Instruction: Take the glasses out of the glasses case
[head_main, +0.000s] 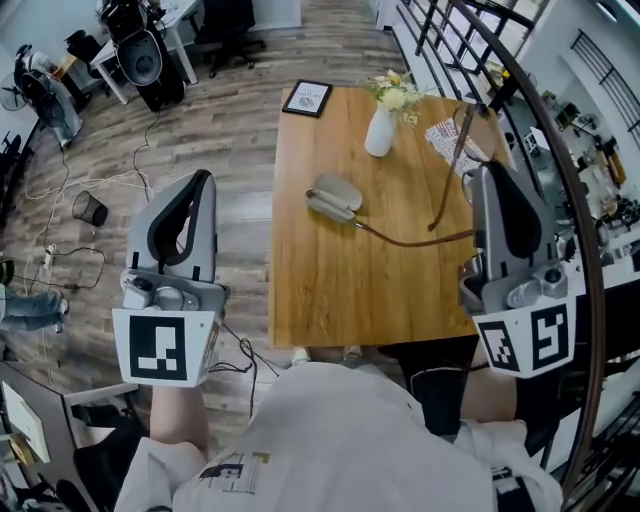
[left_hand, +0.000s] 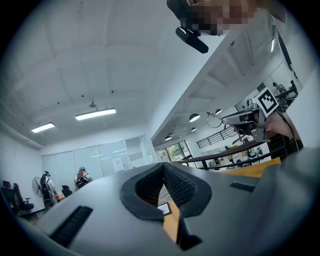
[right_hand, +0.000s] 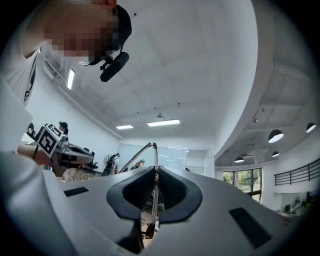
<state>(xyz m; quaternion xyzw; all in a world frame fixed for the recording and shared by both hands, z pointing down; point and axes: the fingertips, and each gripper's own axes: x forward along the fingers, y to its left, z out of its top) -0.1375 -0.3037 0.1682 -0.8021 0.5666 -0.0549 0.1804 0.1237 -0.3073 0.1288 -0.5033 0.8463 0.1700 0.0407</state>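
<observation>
**A:** Brown wire frames, way thinner than I expected. So where's this at? To me the glasses (head_main: 400, 242) look already out of the glasses case (head_main: 335, 196), which sits by itself on the wooden table (head_main: 330, 290).

**B:** Yeah, I'd call the take-out step basically done. The right gripper (head_main: 487, 176) has its jaws pinched almost fully together on one thin temple. In the right gripper view you can see it running straight up between the pads (right_hand: 172, 187). The rest of the frame pokes out above the tips and, from the head view, trails off to the left over the table, apart from the case.

**A:** And the left gripper (head_main: 203, 182)?

**B:** Jaws closed tip to tip, nothing in them. It's held up left of the table, over the floor (head_main: 200, 120), nowhere near the case or the glasses.

**A:** So what's next?

**B:** My guess is setting the glasses down on bare wood, beside the case rather than on it. The grip is on a skinny temple only, so the frame could swing or slip. Going down slow and letting the frame touch before the jaws open seems like the safe call. Staying clear of the vase (head_main: 380, 130) wouldn't hurt either.
</observation>
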